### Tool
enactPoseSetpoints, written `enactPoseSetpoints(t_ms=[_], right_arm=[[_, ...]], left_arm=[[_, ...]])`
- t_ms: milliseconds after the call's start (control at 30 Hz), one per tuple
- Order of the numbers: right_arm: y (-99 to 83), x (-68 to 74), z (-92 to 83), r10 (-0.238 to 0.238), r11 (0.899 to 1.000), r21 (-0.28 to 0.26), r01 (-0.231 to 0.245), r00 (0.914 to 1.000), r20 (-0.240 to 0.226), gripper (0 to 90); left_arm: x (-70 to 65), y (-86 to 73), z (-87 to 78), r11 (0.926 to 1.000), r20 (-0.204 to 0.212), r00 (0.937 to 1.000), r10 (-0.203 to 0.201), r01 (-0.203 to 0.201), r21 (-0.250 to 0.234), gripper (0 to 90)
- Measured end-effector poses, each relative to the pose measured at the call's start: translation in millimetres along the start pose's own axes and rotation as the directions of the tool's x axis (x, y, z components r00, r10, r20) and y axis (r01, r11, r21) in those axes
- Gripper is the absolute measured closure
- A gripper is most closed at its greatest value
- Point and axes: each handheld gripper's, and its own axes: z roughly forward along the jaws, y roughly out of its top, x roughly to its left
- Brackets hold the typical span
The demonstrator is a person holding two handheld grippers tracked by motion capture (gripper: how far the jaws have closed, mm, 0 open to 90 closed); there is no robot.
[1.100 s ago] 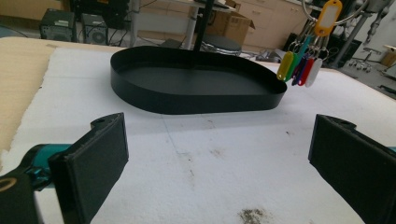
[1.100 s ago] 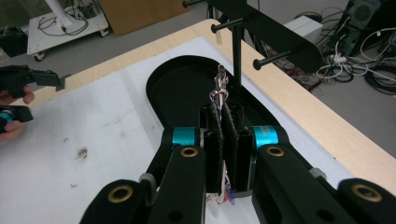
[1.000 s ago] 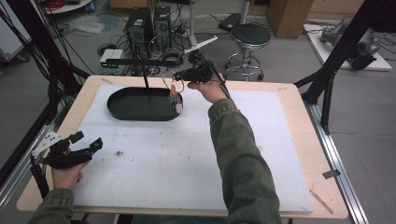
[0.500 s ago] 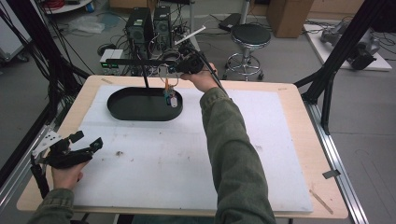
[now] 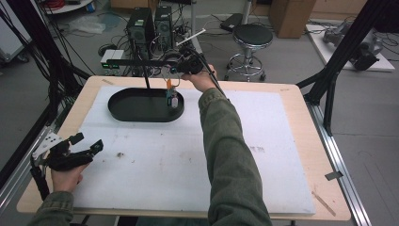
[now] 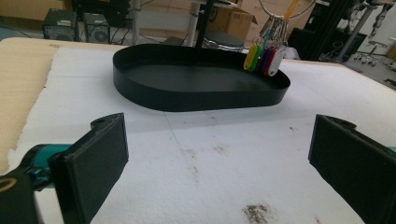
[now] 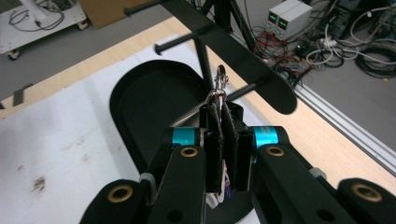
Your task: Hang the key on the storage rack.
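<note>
Landmark: one black oval tray [image 5: 124,109] at the far left part of the white mat [image 5: 188,160].

One key ring bunch [image 5: 171,94]: a metal ring with coloured plastic tags hanging from it. Left gripper view shows the tags [image 6: 264,58] as yellow, green, red, blue and white; I count five, though they overlap, so the count is not firm. The bunch hangs over the tray's right end, tags down inside the rim line. Can't tell if the tag tips touch the tray floor.

Right gripper [image 5: 181,69]: up over the tray's far right edge, jaws pressed together on the metal ring/clip [image 7: 218,88] at the top of the bunch. In the right gripper view both pads are nearly meeting with the clip sticking out past the tips. Bunch is carried by this gripper.

One black stand [image 7: 233,51]: one post rising from the tray, one flat crossbar above it, with three round pegs visible sticking out of the bar. Clip sits just beside the bar, near the post. Can't tell whether it touches.

Left gripper [image 5: 82,146]: well apart from the tray, at the near left corner of the mat, jaws spread wide, nothing between them. It points at the tray.

One round stool [image 5: 253,35] on the floor beyond the table, past the tray.
</note>
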Motion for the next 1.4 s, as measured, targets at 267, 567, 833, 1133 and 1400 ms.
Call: enactPoseSetpoints(t_ms=[267, 567, 833, 1133, 1400], right_arm=[[-2.7, -4.7, 8.3, 0.018, 1.000, -0.006, -0.018, 0.9997, 0.019, 87.0], [-4.5, -6.1, 8.8, 0.036, 0.999, -0.012, -0.035, 0.9992, 0.021, 74.6], [-4.6, -3.3, -1.2, 0.059, 0.998, -0.023, -0.058, 0.9982, 0.009, 54.8], [-11.2, 4.1, -7.8, 0.048, 0.999, -0.024, -0.046, 0.9953, 0.084, 19.2], [-17.5, 5.7, -17.3, 0.052, 0.999, -0.009, -0.051, 0.9893, 0.137, 1.4]], left_arm=[[0.5, -0.3, 0.5, 1.0000, 0.006, 1.0000, -0.001, 0.001, 0.002, 5.3], [0.3, -0.3, 0.5, 1.0000, 0.006, 1.0000, -0.003, 0.003, 0.004, 5.3], [-0.2, -0.6, 0.7, 1.0000, 0.005, 1.0000, 0.001, -0.001, 0.008, 5.3], [0.2, -0.4, 0.2, 1.0000, 0.003, 1.0000, -0.001, 0.001, 0.002, 5.3], [0.1, -0.3, 0.1, 1.0000, 0.000, 1.0000, 0.001, -0.001, 0.003, 5.3]])
